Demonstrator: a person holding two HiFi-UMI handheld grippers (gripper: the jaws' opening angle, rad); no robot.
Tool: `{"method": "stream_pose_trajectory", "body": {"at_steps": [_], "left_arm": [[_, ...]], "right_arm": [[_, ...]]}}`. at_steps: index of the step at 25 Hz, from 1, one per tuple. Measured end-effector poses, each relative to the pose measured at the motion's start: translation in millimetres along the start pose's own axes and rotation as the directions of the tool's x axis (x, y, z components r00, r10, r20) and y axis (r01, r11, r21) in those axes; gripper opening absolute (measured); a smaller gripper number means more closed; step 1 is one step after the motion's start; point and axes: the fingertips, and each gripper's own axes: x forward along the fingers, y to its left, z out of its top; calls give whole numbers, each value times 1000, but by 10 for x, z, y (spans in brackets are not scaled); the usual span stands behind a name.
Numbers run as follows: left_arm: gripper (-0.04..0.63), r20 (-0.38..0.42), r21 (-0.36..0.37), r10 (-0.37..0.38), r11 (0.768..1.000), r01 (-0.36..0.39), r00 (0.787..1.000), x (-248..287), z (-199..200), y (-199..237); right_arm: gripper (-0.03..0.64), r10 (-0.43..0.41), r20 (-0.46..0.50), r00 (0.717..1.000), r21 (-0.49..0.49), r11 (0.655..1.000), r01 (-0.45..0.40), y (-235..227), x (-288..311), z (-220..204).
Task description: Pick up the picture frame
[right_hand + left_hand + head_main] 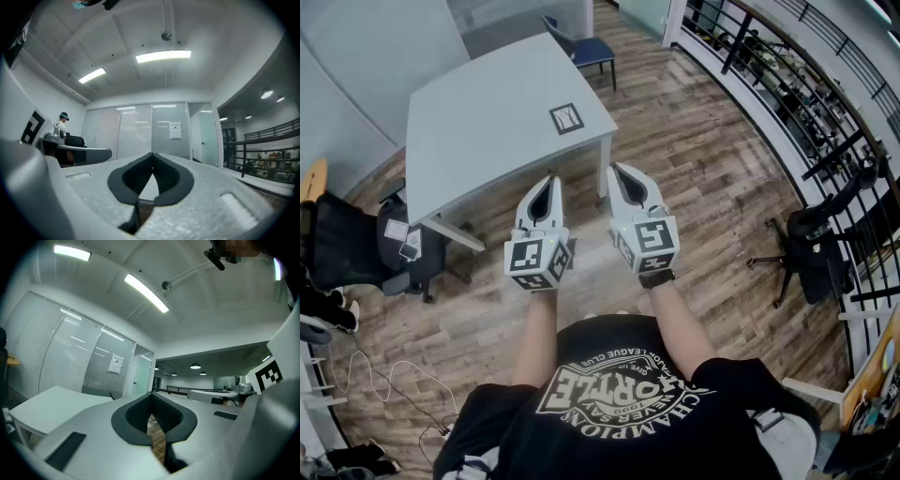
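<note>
The picture frame (566, 118) lies flat on the grey table (487, 122), near its right edge, dark-rimmed with a pale picture. My left gripper (548, 178) and right gripper (616, 170) are held side by side in the air over the wooden floor, short of the table's near edge, pointing level toward it. Both are shut with nothing between the jaws. In the left gripper view the shut left gripper (151, 405) faces the room with the table (51, 401) at the left. In the right gripper view the right gripper (151, 165) points at glass walls. The frame shows in neither gripper view.
A blue chair (591, 49) stands behind the table. A black office chair (384, 248) with bags sits at the left and another chair (811, 248) at the right by a black railing (787, 84). Cables (384, 384) trail on the floor.
</note>
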Motion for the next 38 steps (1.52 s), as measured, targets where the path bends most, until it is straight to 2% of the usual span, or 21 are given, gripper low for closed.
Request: {"method": "stream_pose_trajectory", "body": {"at_steps": [4, 9, 15, 19, 28, 38], "left_arm": [[5, -17, 26, -24, 999, 24, 1000, -46, -65, 116], [6, -95, 22, -35, 999, 37, 995, -89, -298, 148], [6, -162, 55, -46, 997, 55, 986, 23, -565, 321], [6, -155, 49, -27, 998, 35, 988, 233, -565, 524], [6, -126, 75, 24, 997, -15, 992, 1250, -468, 882], [6, -124, 68, 86, 995, -78, 989, 2884, -381, 1273]], "right_arm": [[-2, -31, -16, 999, 55, 998, 32, 89, 120, -102], [-2, -52, -50, 997, 64, 996, 55, 186, 78, -262], [-2, -33, -87, 996, 43, 998, 37, 319, 303, -433], [-2, -9, -91, 996, 49, 999, 14, 292, 588, -495], [-2, 75, -86, 993, 100, 993, -66, -229, 1668, -639], [-2, 163, -116, 980, 115, 982, -150, -1221, 3046, -660]]}}
